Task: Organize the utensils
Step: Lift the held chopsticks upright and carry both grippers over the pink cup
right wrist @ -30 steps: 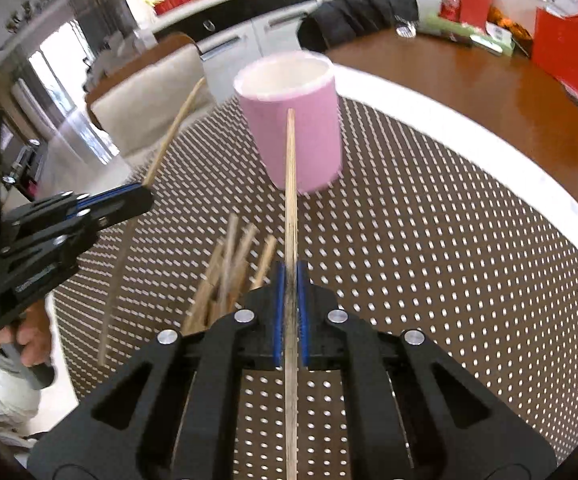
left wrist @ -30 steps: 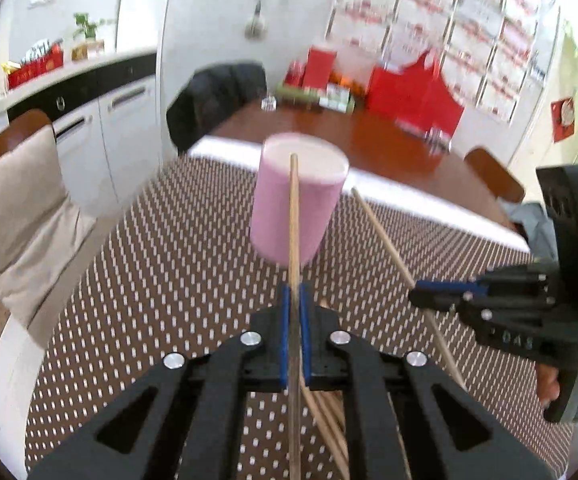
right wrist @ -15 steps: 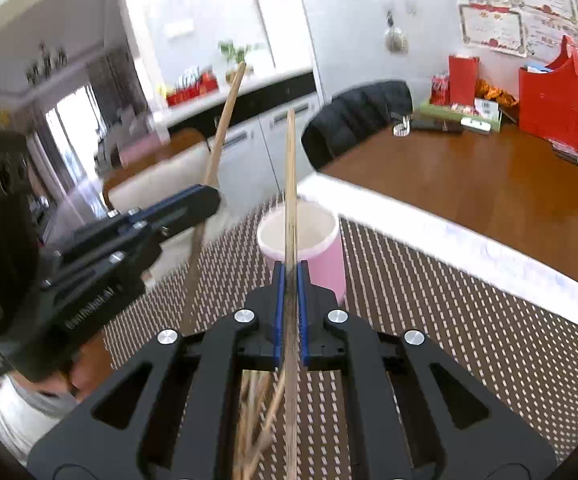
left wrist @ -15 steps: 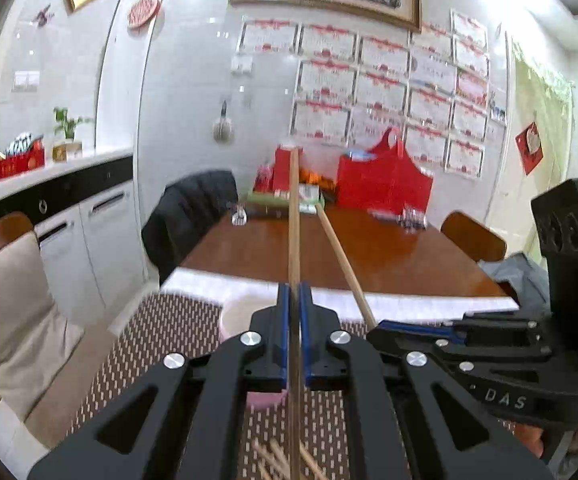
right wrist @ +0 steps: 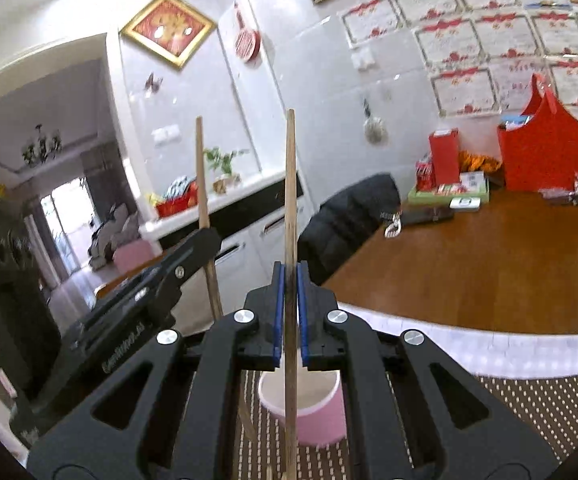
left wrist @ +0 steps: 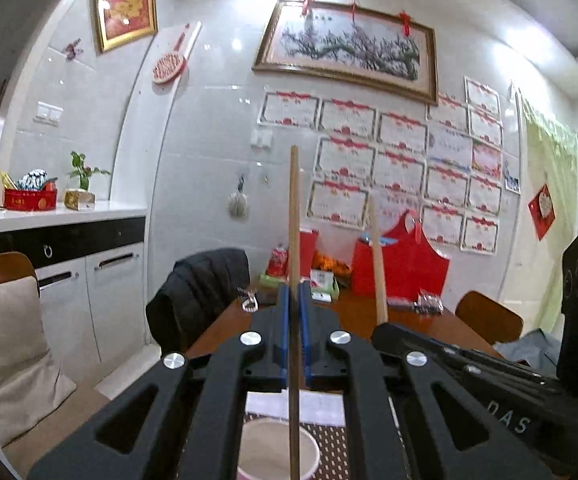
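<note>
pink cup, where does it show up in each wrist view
Left wrist: the pink cup sits at the bottom centre, seen through the left gripper frame, rim up, with the held chopstick crossing it.
Right wrist: it sits low, just right of centre, behind the right gripper.
Shared landmark: the red bag on the wooden table.

Wooden table (right wrist: 489, 272), dotted brown mat (right wrist: 537, 404), pink cup (right wrist: 317, 412)

Pink cup (left wrist: 277, 454) cut off by bottom edge, chopstick (right wrist: 290, 320) lower ends likewise.

Pink cup (right wrist: 313, 412), brown white-dotted mat (right wrist: 537, 404)
</note>
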Motion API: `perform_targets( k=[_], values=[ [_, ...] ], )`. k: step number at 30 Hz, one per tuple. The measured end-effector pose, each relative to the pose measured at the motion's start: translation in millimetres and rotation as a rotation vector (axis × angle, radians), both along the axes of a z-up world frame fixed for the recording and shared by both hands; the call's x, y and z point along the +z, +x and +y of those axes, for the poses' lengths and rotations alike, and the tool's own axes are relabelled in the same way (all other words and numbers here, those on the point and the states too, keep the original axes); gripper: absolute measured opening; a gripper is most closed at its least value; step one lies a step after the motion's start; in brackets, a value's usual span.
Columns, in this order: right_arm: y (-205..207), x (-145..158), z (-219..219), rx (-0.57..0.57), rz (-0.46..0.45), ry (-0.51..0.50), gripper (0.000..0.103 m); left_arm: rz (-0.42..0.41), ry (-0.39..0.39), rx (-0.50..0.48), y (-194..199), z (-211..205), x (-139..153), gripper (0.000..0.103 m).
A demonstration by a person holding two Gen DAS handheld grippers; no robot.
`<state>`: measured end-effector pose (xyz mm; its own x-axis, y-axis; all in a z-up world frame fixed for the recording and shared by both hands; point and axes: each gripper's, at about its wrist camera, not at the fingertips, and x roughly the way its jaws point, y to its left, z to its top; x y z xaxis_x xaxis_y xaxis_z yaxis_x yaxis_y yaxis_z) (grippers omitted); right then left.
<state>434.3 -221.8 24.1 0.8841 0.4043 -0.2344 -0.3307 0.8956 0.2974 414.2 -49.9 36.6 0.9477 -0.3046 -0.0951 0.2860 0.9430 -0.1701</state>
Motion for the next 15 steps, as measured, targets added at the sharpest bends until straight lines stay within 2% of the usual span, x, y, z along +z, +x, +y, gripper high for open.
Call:
perform_targets(
  k=[4, 9, 12, 15],
  values=[
    [7, 1, 3, -0.070, -0.076, -0.002, 0.006, -0.057, -0.021, 0.049, 8, 2, -2, 0.006],
    [12, -4, 3, -0.112, -0.120, 0.025, 0.006, -0.102, -0.047, 0.085, 18, 4, -6, 0.006],
    [14, -7, 5, -0.138, -0.156, 0.025, 0.006, -0.107, -0.037, 0.100, 26, 2, -11, 0.006],
    [20, -11, 7, -0.171, -0.163, 0.016, 0.006, -0.075, -0.034, 0.102, 35, 1, -23, 0.006]
  ],
)
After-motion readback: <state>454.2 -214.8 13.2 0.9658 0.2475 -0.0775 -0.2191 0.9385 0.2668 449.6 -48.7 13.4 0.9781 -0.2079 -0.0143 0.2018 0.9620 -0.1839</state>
